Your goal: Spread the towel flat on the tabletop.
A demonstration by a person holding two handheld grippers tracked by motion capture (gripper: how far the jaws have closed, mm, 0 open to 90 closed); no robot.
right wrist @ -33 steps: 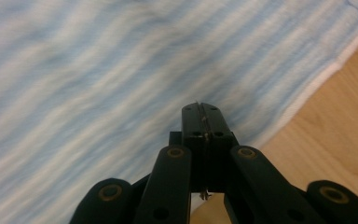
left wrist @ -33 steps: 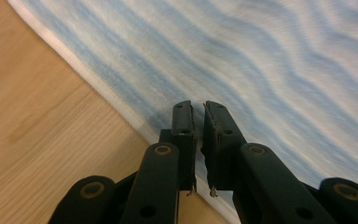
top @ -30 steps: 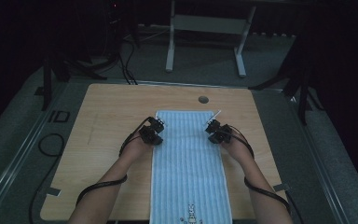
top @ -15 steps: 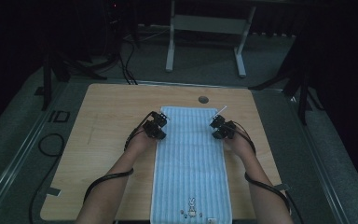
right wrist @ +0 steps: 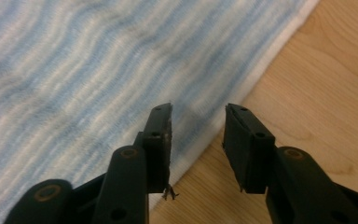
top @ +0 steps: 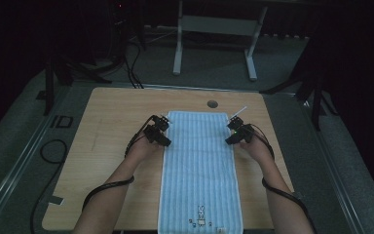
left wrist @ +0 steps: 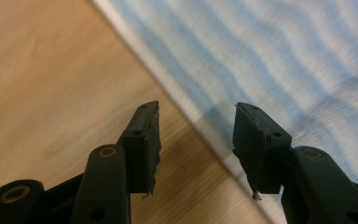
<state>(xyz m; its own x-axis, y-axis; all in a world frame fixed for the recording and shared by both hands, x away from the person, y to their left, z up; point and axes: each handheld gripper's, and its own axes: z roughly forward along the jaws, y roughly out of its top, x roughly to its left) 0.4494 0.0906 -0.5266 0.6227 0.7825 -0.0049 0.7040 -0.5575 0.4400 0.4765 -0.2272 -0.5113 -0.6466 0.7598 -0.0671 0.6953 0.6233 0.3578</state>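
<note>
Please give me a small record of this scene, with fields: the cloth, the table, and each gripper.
cloth: blue striped towel, flat, near end hanging over table edge
table: wooden table, round hole near far edge
left gripper: open, fingers straddling towel's left edge
right gripper: open, fingers straddling towel's right edge

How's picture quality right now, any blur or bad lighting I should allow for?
High view: dim, surroundings nearly black, striped towel and table readable. Left gripper view: towel smeared by blur, open jaws sharp. Right gripper view: bright, towel stripes slightly soft.
</note>
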